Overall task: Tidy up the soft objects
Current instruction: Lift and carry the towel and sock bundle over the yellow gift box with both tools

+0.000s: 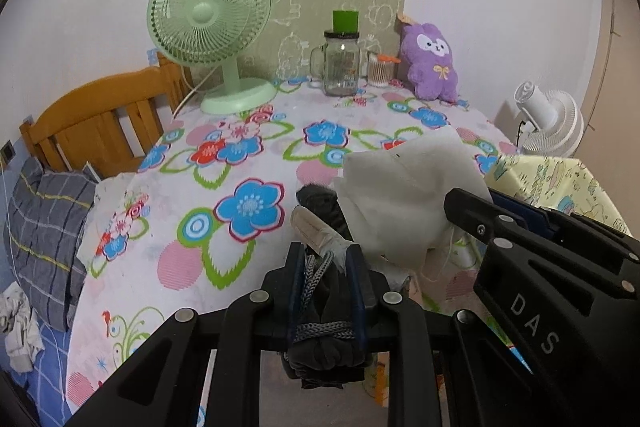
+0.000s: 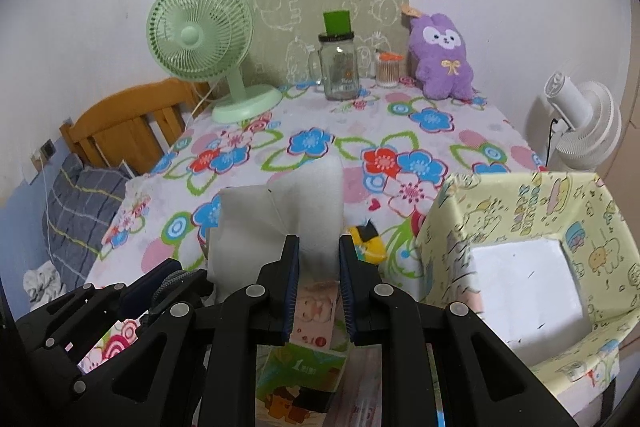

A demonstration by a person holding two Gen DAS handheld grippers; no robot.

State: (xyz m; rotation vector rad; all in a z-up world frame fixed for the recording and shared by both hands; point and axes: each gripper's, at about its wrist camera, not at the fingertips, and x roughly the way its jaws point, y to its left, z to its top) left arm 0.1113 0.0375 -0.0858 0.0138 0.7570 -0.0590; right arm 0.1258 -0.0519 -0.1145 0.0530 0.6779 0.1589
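We see the left gripper (image 1: 326,259) closed on a dark grey garment (image 1: 324,347), whose braided cord loops between the blue pads and whose bulk hangs bunched below the jaws; a pale tag-like strip juts up past the fingertips. The right gripper (image 2: 319,251) is nearly closed on a white cloth (image 2: 280,227), the fabric pinched between its pads and standing up in folds above them. Both cloths are held above the near edge of the table (image 2: 340,115), which wears a flowered cover. In the left wrist view the white cloth (image 1: 404,195) shows just right of the dark garment, with the right gripper's black body beside it. A yellow printed box (image 2: 520,227) with a white inside sits at the table's near right corner. Along the far edge stand a green fan (image 1: 208,23) at the left, a glass jar (image 1: 340,65) in the middle, and a purple plush toy (image 1: 430,63) at the right. A small yellow object (image 2: 370,243) lies near the box; we cannot tell what it is.
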